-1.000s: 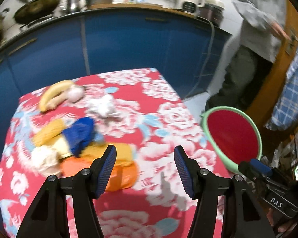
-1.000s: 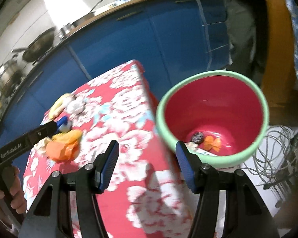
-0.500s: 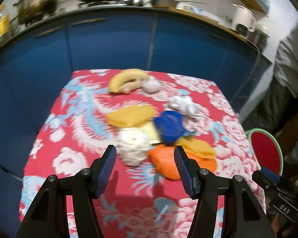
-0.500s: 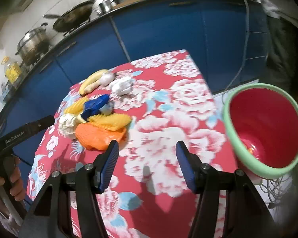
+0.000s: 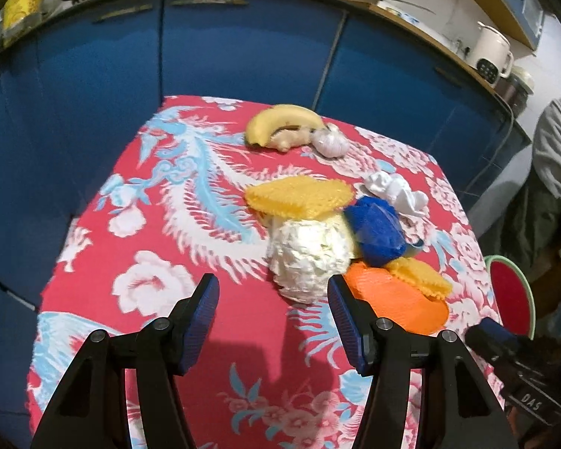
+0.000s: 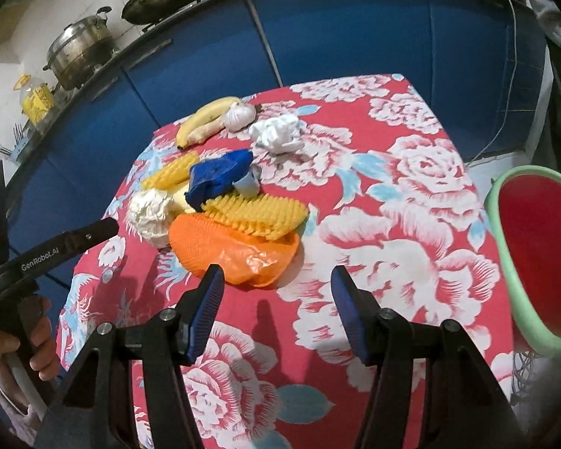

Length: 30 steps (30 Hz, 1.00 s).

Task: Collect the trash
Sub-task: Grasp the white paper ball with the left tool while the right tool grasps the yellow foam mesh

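Mostly the near half of the table point(image 6: 411, 262), under its red flowered cloth, lay bare, and so did its left side in the left wrist view; the trash sat bunched toward the far middle. Off the table's right edge stood the green-rimmed red bin point(image 6: 535, 254), below the tabletop, its mouth tipped toward the table. Blue cabinets point(image 5: 243, 45) ran behind the far edge.

The left gripper point(image 5: 273, 318) hovered with its fingers spread apart and empty, the white crumpled ball point(image 5: 310, 258) just beyond and between its tips. The right gripper point(image 6: 276, 307) was likewise spread and empty, its left fingertip just short of the orange plastic bag point(image 6: 228, 247). On that bag rested a yellow ridged piece point(image 6: 258, 213), with a blue wad point(image 6: 217, 176) behind it and a second yellow ridged piece point(image 5: 299, 196) farther left. A white crumpled tissue point(image 6: 278, 134) lay apart, farther back. Near the far edge a banana point(image 5: 280, 121) touched a garlic bulb point(image 5: 331, 142).
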Available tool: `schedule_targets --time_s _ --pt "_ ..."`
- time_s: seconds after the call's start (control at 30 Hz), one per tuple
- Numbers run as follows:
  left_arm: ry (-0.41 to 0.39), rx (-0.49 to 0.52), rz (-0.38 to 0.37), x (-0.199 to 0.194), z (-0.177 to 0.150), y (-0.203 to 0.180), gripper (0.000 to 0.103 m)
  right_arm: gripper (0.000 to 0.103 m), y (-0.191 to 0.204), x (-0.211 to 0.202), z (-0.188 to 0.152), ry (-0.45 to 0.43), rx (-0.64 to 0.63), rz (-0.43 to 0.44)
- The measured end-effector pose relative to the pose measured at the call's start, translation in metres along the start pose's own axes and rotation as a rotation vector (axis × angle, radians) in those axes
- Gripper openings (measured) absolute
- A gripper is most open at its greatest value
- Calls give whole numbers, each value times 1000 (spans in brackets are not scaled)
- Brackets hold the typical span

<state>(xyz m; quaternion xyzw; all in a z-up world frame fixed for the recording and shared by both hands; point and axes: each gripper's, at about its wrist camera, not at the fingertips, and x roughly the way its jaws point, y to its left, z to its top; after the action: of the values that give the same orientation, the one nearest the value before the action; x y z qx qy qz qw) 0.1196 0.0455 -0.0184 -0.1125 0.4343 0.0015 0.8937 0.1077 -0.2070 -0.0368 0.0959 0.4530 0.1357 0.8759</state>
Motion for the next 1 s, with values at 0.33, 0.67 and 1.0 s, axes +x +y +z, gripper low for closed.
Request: schedule_targets --time_s 0.33,0.67,1.0 --pt "22 45 -37 30 2 -12 62 61 4 16 -1 17 -1 2" --pt "11 52 -61 42 7 -12 62 61 3 22 12 0 5 -11" --pt "17 38 -109 48 8 -12 55 61 5 40 26 3 23 -11"
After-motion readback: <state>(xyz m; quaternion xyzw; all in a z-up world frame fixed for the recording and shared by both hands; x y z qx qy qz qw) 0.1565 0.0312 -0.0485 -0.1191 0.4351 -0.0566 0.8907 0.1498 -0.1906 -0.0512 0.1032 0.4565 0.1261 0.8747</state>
